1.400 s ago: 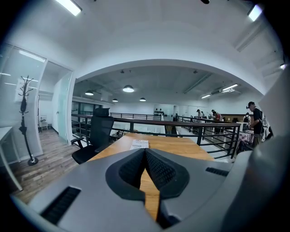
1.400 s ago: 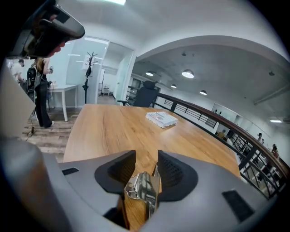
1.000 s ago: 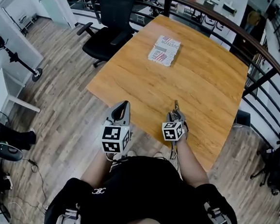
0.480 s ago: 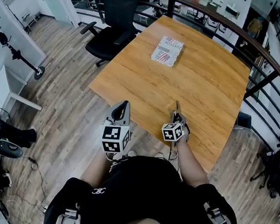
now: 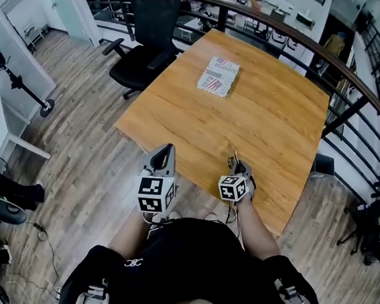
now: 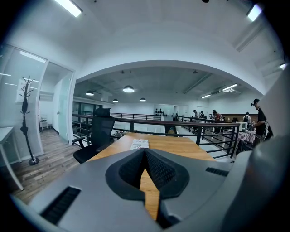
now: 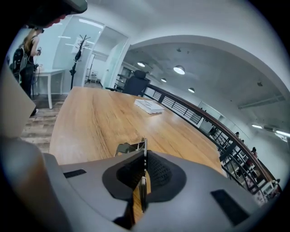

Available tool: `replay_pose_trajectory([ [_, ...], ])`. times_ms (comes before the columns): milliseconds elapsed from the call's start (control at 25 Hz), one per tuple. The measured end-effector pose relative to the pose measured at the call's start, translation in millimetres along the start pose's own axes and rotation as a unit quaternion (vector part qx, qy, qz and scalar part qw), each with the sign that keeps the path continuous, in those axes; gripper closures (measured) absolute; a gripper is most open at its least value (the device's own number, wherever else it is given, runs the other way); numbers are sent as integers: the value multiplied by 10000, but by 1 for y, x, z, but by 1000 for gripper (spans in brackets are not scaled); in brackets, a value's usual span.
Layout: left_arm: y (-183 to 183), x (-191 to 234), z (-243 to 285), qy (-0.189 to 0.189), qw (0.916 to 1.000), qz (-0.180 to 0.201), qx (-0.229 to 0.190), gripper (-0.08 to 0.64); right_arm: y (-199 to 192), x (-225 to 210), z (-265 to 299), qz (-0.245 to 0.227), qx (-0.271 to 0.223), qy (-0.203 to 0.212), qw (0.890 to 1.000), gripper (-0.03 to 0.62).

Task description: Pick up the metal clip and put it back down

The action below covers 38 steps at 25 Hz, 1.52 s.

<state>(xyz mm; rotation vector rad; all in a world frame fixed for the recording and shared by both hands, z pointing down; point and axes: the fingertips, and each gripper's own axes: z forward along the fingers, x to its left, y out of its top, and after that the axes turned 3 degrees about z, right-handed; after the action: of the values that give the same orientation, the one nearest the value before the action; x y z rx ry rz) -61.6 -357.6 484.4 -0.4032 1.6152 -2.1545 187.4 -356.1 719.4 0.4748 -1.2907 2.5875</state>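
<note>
In the head view, the left gripper (image 5: 168, 150) hangs just off the near edge of the wooden table (image 5: 266, 115). The right gripper (image 5: 235, 162) is over the near right part of the table, and the metal clip (image 5: 234, 153) sticks out of its tip. A printed packet (image 5: 218, 76) lies far away on the table.

In the left gripper view, the jaws are together with nothing between them.

In the right gripper view, the jaws are pressed on a thin plate of the clip (image 7: 128, 147). Whether the clip touches the table cannot be told.
</note>
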Motion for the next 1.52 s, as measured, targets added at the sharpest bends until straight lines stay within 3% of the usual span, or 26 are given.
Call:
replay_pose_trajectory([
  [280,3,-19,4,-220,9998,27,-7,548,41,-46,-28,564,-521,-271,9967,571],
  [560,5,-38,9,-478,9988,77,-45,548,101,-93,-79,1124,-1464,-581,9811,571],
  [720,8,-46,11,-627,9979,130,-74,548,133,-116,-115,1626,-2085,-620,9624,571],
  [920,14,-55,15,-730,9971,165,-103,548,160,-154,-164,2074,-2942,-801,9295,572],
  [1200,16,-63,21,-831,9962,212,-120,548,177,-203,-215,2632,-3628,-1154,8865,572],
  [1320,18,-65,23,-860,9959,239,-148,548,178,-212,-223,2770,-3708,-1171,8787,573],
  [1520,20,-63,27,-842,9961,229,-150,548,187,-210,-227,2723,-3725,-1103,8803,574],
])
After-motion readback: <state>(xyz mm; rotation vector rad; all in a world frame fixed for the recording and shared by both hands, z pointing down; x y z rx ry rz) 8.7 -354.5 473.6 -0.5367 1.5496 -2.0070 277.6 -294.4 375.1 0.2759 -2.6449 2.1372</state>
